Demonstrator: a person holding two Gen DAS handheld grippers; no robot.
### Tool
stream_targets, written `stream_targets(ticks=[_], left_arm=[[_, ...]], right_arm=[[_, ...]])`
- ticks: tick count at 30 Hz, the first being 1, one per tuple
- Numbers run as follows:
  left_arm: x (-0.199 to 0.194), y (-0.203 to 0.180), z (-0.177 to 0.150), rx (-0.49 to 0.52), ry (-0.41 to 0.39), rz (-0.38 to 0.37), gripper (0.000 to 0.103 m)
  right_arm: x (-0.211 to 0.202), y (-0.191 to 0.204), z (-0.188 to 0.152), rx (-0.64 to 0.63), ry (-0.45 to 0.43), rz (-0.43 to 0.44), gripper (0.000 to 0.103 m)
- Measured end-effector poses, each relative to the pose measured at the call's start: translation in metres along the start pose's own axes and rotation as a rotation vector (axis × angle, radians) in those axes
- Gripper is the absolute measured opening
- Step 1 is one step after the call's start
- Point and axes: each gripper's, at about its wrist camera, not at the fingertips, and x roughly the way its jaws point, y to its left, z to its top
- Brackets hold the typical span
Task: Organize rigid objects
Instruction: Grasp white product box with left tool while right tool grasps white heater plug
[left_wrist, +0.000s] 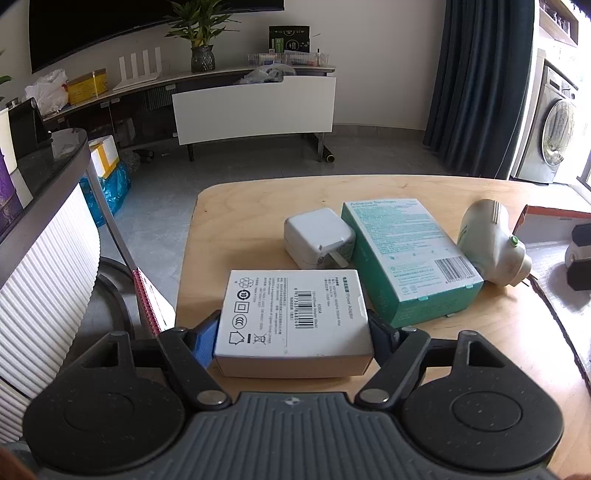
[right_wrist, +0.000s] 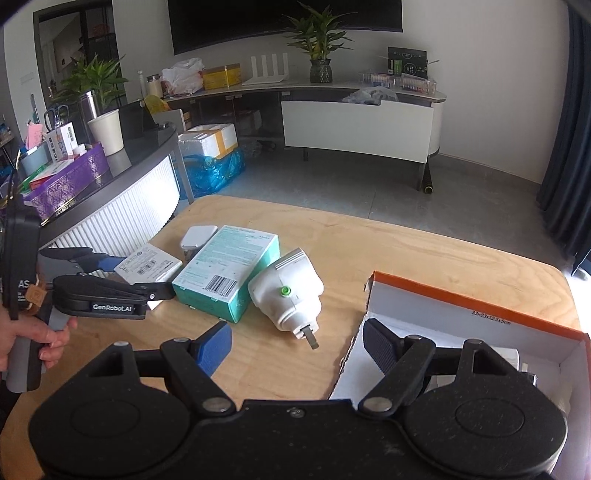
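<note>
A white power adapter box (left_wrist: 295, 314) lies at the near left of the wooden table (left_wrist: 251, 206). My left gripper (left_wrist: 295, 332) is shut on it, one pad against each side. Behind it sit a white charger cube (left_wrist: 317, 236), a green bandage box (left_wrist: 406, 254) and a white plug-in device with a green button (left_wrist: 491, 243). In the right wrist view my right gripper (right_wrist: 297, 345) stands open and empty above the table, just in front of the plug-in device (right_wrist: 288, 291). Its right finger hangs over the orange-rimmed open box (right_wrist: 480, 306). The left gripper (right_wrist: 122, 273) shows there too, at the adapter box (right_wrist: 147, 267).
A person's hand (right_wrist: 22, 332) holds the left gripper's handle. A curved ribbed counter (right_wrist: 122, 218) with clutter stands close to the table's left edge. A red spiral notebook (left_wrist: 147, 306) leans beside the table. Inside the orange-rimmed box (left_wrist: 554, 218) lie dark and white items.
</note>
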Motion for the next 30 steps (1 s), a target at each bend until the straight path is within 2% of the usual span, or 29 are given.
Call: stream_targets(ticks=[5, 9, 13, 18, 19, 21, 22, 30], left_arm=[[-0.007, 0.003, 0.007, -0.051, -0.001, 0.014, 0.079], [-0.013, 0.011, 0.014, -0.131, -0.021, -0.015, 0.079], [-0.015, 0.005, 0.017, -0.11, -0.037, -0.01, 0.079], [-0.018, -0.001, 0.019, -0.097, -0.063, -0.012, 0.079], [-0.019, -0.001, 0.019, -0.099, -0.066, -0.007, 0.079], [-0.02, -0.001, 0.019, -0.099, -0.071, 0.0, 0.079], [-0.02, 0.0, 0.02, -0.104, -0.074, -0.001, 0.079], [-0.035, -0.01, 0.021, -0.104, -0.123, 0.011, 0.079]], right_arm=[[0.029, 0.0, 0.011, -0.036, 0.046, 0.03, 0.092], [0.053, 0.004, 0.016, -0.111, 0.079, 0.019, 0.093], [0.073, 0.005, 0.018, -0.147, 0.099, 0.018, 0.093], [0.097, 0.004, 0.019, -0.13, 0.129, 0.037, 0.098], [0.1, 0.004, 0.018, -0.126, 0.131, 0.048, 0.096], [0.099, 0.002, 0.016, -0.098, 0.107, 0.063, 0.08], [0.097, 0.001, 0.016, -0.083, 0.094, 0.068, 0.076], [0.063, 0.0, 0.008, 0.034, 0.055, 0.046, 0.076]])
